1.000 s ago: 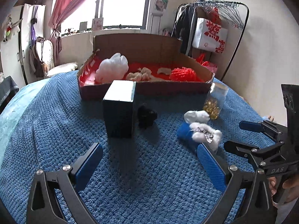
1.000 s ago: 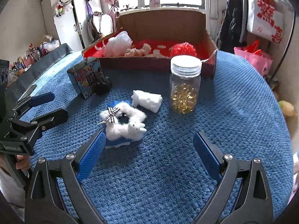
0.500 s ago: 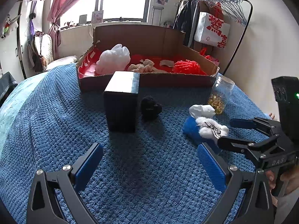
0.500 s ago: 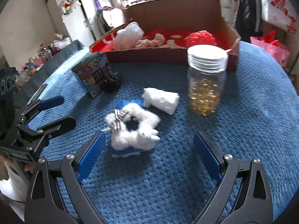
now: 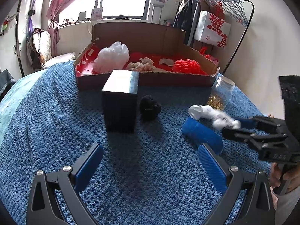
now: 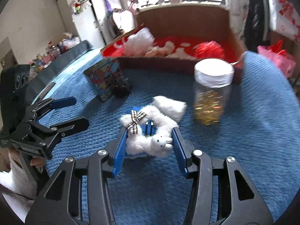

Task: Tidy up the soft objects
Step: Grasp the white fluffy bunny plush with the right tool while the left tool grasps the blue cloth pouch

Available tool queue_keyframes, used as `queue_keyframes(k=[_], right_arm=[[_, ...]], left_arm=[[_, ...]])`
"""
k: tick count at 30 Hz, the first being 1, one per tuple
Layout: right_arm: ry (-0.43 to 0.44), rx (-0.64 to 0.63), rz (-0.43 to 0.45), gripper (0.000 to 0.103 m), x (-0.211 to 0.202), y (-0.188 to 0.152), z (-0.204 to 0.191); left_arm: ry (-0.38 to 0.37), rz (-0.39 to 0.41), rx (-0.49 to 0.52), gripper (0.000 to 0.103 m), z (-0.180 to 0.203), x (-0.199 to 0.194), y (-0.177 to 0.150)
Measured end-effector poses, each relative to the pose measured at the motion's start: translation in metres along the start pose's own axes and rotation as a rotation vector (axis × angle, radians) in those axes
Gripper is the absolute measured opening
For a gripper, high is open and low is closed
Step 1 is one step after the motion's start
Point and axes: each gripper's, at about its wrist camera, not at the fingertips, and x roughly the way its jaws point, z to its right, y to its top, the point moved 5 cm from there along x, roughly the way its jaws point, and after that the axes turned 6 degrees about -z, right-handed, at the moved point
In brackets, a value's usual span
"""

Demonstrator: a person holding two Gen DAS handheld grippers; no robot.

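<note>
A white fluffy scrunchie (image 6: 150,140) with a checked bow and a small rabbit head rests on a blue roll (image 5: 202,135) on the blue blanket. My right gripper (image 6: 149,136) is closing its jaws, and both blue pads touch the scrunchie's sides. In the left wrist view the right gripper (image 5: 230,126) holds the blurred white fluff at its tips. A white soft wad (image 6: 168,106) lies just behind. A black fuzzy ball (image 5: 150,108) sits by a dark box (image 5: 120,103). My left gripper (image 5: 150,159) stands open over bare blanket.
A cardboard box (image 5: 146,80) with a red lining stands at the back, with a white puff (image 5: 112,57), beige scraps and a red pompom (image 5: 187,67) in it. A lidded jar (image 6: 211,93) of gold bits stands right of the scrunchie. A clothes rack stands behind.
The right gripper has moved forward over the scrunchie and its jaws have gone from wide open to closed around it. The left gripper has stayed in place, open.
</note>
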Motion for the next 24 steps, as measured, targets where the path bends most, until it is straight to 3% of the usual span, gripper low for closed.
queue_keyframes(k=[3,7,9,11,12,24], right_arm=[[-0.075,-0.006,0.024,0.045,-0.017,-0.005,0.008],[-0.182,0.002,-0.018,0.048,-0.020,-0.015,0.026],[-0.208,0.013,-0.042,0.055,-0.018,-0.022,0.035],[-0.219,0.016,-0.062,0.069,-0.015,-0.026,0.039],[-0.220,0.011,-0.068,0.070,-0.014,-0.027,0.039],[-0.208,-0.025,-0.054,0.070,-0.017,-0.031,0.050]], left_arm=[[-0.011,-0.010,0.013,0.103,0.006,0.004,0.000],[-0.021,-0.025,0.028,0.103,0.016,0.010,-0.001],[-0.027,-0.034,0.034,0.103,0.020,0.013,-0.001],[-0.031,-0.041,0.037,0.103,0.023,0.015,-0.001],[-0.032,-0.045,0.041,0.103,0.025,0.016,-0.001],[-0.034,-0.097,0.113,0.103,0.063,0.037,0.007]])
